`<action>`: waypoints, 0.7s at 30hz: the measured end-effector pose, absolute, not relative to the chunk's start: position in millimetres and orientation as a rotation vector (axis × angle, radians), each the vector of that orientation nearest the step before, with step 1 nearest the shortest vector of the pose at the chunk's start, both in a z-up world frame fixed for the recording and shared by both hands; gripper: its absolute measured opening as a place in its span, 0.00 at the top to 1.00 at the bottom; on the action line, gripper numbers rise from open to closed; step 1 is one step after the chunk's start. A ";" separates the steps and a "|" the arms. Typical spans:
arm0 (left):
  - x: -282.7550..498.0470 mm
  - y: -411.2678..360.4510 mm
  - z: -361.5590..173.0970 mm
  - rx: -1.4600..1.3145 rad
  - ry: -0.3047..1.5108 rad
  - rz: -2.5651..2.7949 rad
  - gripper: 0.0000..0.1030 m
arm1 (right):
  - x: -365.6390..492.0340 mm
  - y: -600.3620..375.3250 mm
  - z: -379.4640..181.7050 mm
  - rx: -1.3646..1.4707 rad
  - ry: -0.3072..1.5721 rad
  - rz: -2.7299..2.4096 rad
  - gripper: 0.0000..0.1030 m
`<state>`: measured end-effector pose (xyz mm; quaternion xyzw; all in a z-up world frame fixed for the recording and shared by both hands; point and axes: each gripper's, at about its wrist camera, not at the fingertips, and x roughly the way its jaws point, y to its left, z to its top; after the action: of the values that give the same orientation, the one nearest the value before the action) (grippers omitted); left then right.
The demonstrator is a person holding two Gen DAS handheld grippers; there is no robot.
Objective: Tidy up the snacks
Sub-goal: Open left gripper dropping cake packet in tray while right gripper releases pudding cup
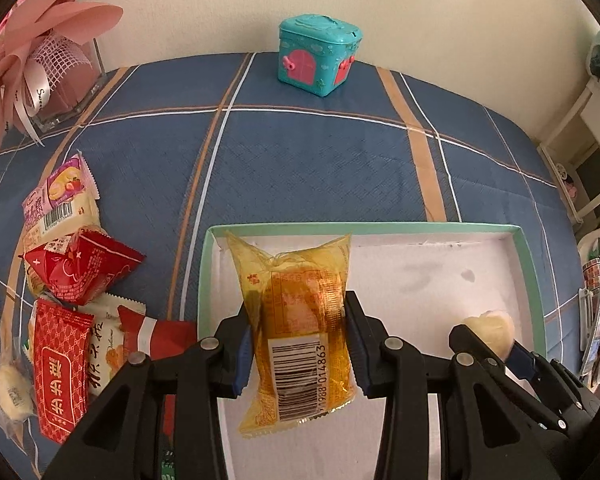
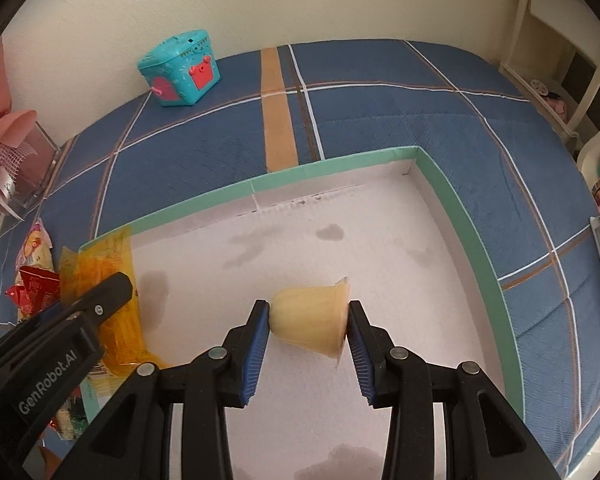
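My left gripper (image 1: 300, 336) is shut on a yellow snack packet (image 1: 298, 320) with a barcode, held over the left part of a white box with a green rim (image 1: 364, 227). My right gripper (image 2: 309, 332) is shut on a pale yellow jelly cup (image 2: 312, 316), held on its side over the box's white floor (image 2: 340, 240). The jelly cup also shows in the left wrist view (image 1: 490, 330), and the yellow packet in the right wrist view (image 2: 112, 280). A pile of snack packets (image 1: 72, 280), red, white and pink, lies on the blue cloth left of the box.
A teal toy house box (image 1: 318, 54) stands at the table's far edge by the wall. A pink paper flower in a clear vase (image 1: 40, 60) is at the far left. Cream shelving (image 2: 560, 60) and clutter stand off the table's right side.
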<state>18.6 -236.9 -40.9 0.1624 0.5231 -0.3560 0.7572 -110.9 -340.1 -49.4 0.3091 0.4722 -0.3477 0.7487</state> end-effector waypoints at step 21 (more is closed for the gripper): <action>8.6 -163.6 4.3 0.256 1.117 -0.692 0.33 | -146.6 -296.1 9.2 0.622 0.994 -0.702 0.46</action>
<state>8.6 -163.6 4.3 0.1185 0.5178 -0.3209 0.7842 -146.6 -296.1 9.2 0.2875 0.4593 -0.3244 0.7753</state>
